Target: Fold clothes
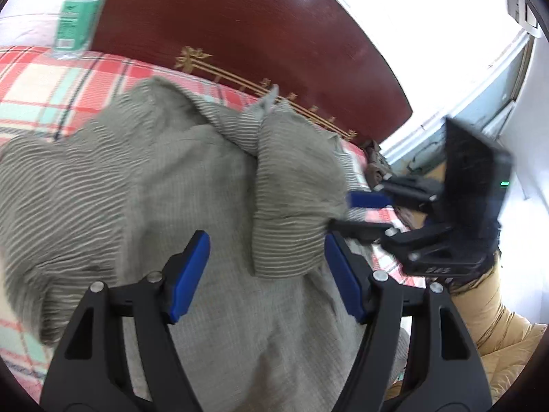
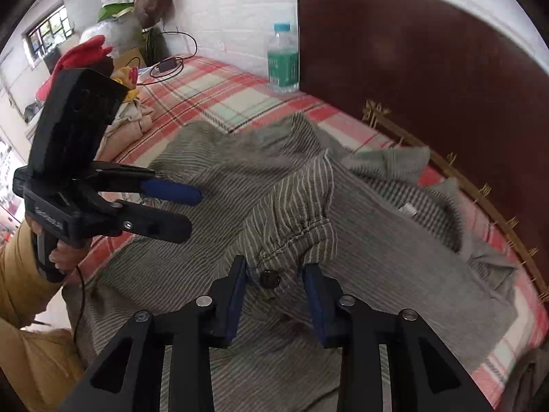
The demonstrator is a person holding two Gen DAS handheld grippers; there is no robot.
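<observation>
We see a grey striped shirt (image 2: 274,206) rumpled on the plaid bedspread (image 2: 212,92). Our left gripper (image 1: 267,274) hangs released above it. Our right gripper (image 2: 274,295), also released, straddles a button; a bottle (image 2: 283,58) stands at twelve o'clock.

No legible text in either view. Green label on plastic bottle (image 2: 282,65), far end of the bed beside the headboard: print blurred, unreadable. Raised lettering on body of right gripper (image 1: 357,211), seen from left wrist: too blurred to read.
</observation>
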